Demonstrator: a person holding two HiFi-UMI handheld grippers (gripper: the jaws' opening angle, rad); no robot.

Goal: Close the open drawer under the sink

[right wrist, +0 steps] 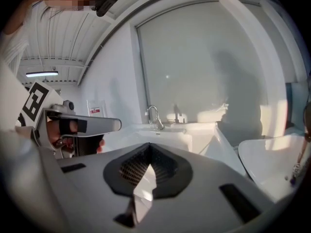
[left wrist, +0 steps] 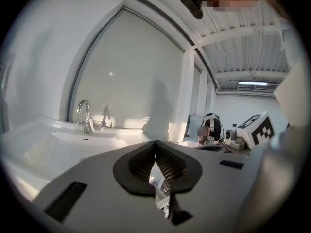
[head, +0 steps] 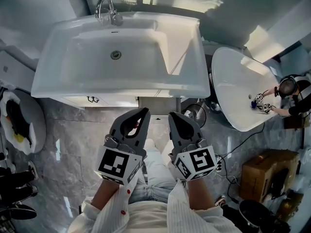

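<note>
- The sink (head: 121, 88) is the landmark. It is a white basin with a faucet (head: 108, 8) at its back edge, seen from steeply above.
- The drawer (head: 111, 101) shows only as a pale strip just beyond the sink's front rim, on the person's side. A small dark fitting sits near its left end. It seems to stick out a little past the rim, but how far it is open cannot be told from this angle.
- The left gripper (head: 140, 114) is in front of the sink, near the person's body and just short of the drawer strip, with nothing touching it. In its own view the two jaws meet at the tips with nothing between them.
- The right gripper (head: 174, 115) is beside it, the same way out from the sink. It is also pressed shut and empty, and both grippers point toward the sink front.
- Shut jaws probably suit the job. Closing a drawer is a push, and joined tips give a blunt, firm end to press on the front panel.
- Keeping both tools level and side by side, in front of the sink's middle, looks like a setup for an even two-point shove that would not skew the drawer.
- The push has not begun, because neither tool touches the drawer. The next move would bring the tips lower and forward, under the rim.
- To the right of the sink lies a second white basin (head: 235, 89), well clear of the work.
</note>
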